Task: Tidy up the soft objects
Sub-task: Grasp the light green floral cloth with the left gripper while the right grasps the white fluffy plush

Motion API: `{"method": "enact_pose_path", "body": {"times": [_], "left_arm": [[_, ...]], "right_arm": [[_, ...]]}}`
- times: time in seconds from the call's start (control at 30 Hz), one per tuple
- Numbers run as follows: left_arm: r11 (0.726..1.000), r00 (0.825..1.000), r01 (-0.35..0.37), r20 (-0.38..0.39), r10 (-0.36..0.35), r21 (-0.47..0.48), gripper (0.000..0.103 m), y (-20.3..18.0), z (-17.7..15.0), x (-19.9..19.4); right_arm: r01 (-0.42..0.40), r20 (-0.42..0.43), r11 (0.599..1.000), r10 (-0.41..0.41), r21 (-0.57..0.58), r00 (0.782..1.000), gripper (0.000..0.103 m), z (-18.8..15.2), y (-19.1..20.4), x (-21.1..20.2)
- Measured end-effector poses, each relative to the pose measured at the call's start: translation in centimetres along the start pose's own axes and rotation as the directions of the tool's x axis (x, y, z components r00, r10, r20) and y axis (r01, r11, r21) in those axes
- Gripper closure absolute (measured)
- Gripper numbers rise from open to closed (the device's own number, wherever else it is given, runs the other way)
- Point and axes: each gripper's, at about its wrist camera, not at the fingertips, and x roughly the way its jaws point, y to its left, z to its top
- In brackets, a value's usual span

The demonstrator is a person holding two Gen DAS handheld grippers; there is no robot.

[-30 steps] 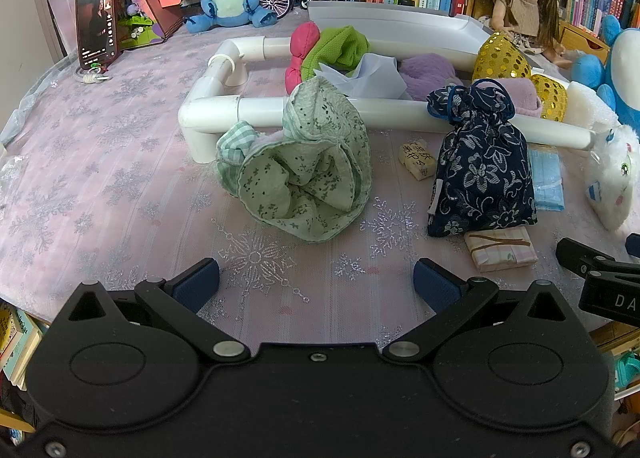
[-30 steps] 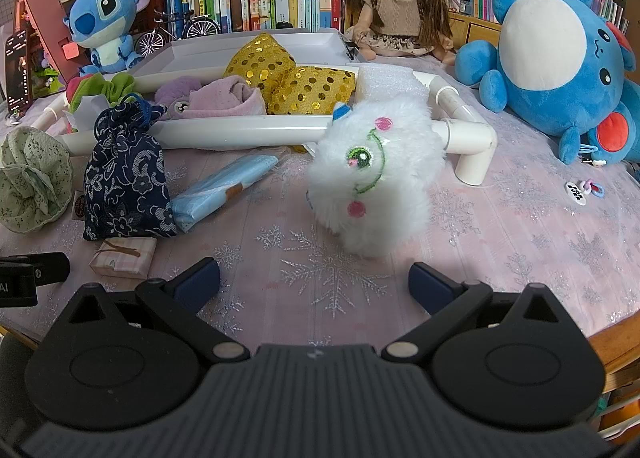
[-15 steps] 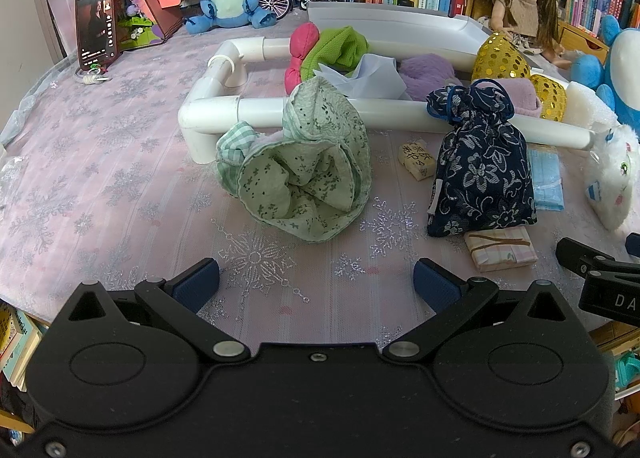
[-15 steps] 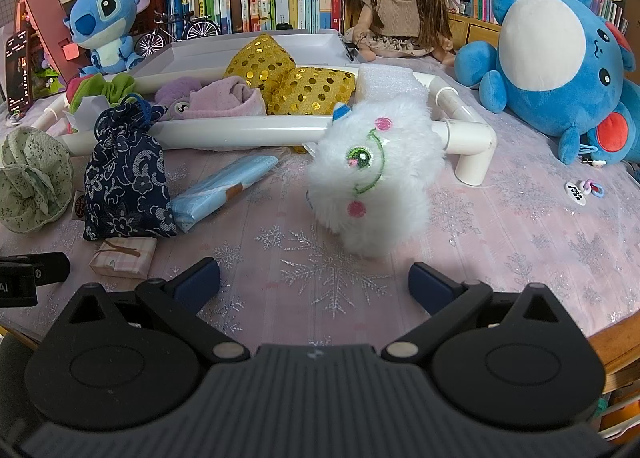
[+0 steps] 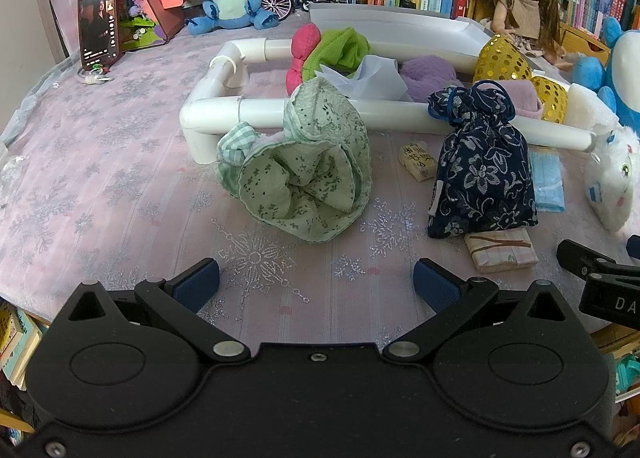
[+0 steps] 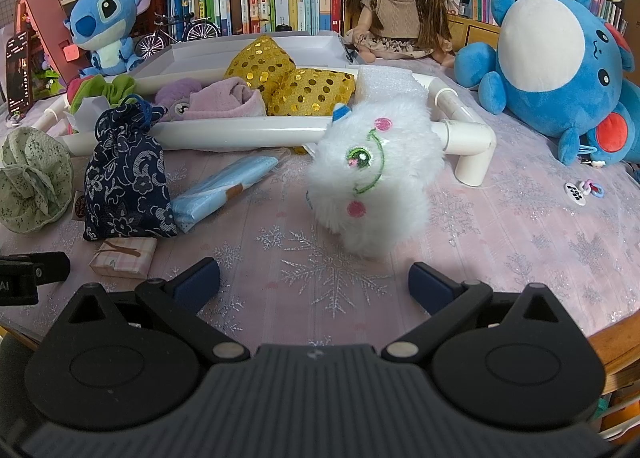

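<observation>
While you hold both tools low over the near edge of the tabletop [image 5: 100,194], nothing has shifted since a second ago: every object and both cameras sit exactly where they were. Your left tongs [image 5: 316,284] are spread wide and empty, pointing at the green floral cloth [image 5: 308,174], which lies crumpled on the tabletop and leans against the front bar of the white pipe frame [image 5: 400,114]. Just to its right the navy floral pouch [image 5: 480,174] stands upright, also outside the frame, with a small wrapped parcel [image 5: 500,254] touching its near corner and a little tan block [image 5: 418,160] between the pouch and the cloth. A light blue packet [image 5: 546,182] lies behind the pouch on its right.

Your right tongs [image 6: 314,284] are likewise wide apart and holding nothing, aimed at the white fluffy toy [image 6: 376,178], which rests on the tabletop against the front bar of the frame near its right corner. Inside the frame you can see the gold sequin pillows [image 6: 296,86], a lilac cloth [image 6: 228,102], a purple plush [image 6: 176,92], a green cloth [image 5: 340,50] and a pink item [image 5: 304,46]. A doll [image 6: 396,14], a large blue plush [image 6: 560,66] and a blue long-eared plush [image 6: 104,30] sit beyond the frame, unchanged, before the row of books.
</observation>
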Motion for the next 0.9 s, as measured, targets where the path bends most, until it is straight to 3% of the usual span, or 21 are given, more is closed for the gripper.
{"method": "enact_pose_path", "body": {"times": [0.3,0.63,0.9], "left_arm": [[0.999,0.999,0.024,0.029,-0.024,0.028,0.000,0.4,-0.3,0.1],[0.999,0.993,0.034,0.111,-0.038,0.033,0.000,1.5,-1.4,-0.1],[1.000,0.987,0.026,0.160,-0.027,0.010,0.009,2.0,-0.9,-1.0]], "right_arm": [[-0.019,0.033,1.000,0.019,-0.016,0.999,0.000,-0.2,-0.2,-0.2],[-0.047,0.103,0.998,0.050,-0.033,0.993,0.000,-1.3,-0.6,-0.4],[-0.056,0.144,0.998,0.060,-0.034,0.988,0.000,-1.7,-0.8,-0.6]]}}
